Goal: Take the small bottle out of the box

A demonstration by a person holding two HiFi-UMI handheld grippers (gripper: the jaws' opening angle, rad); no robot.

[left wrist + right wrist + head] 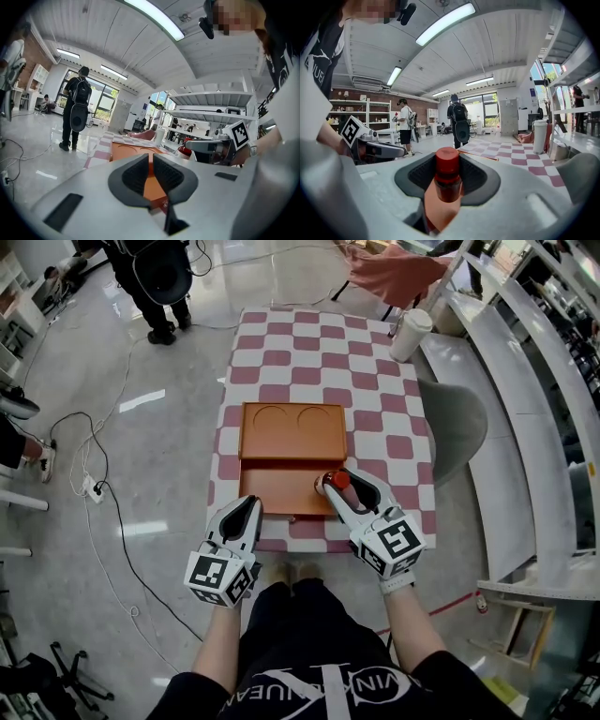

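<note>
Table [309,352] under a pink-and-white checked cloth, centre frame in the head view. Orange box [279,493] lies open on its near half, and the far half [292,442] has two round recesses. White cup [410,334] stands at the table's far right corner, and a grey chair [457,423] is just right of the table. Glossy grey floor [169,427] on the left has cables and a power strip [93,488]. White shelving [525,390] runs along the right edge, and a person in black [155,277] stands at upper left. Right gripper [343,486] is at the box's near right corner with jaws spread wide and pads clamped on the small bottle [448,190]. The bottle is upright, with its red cap [447,164] poking above the pads. I can't tell whether its base is clear of the box. Left gripper [248,507] is at the near left edge of the table, just beside the box. Its jaws are almost together with only a thin slit between the pads [133,173], and nothing is in it.
</note>
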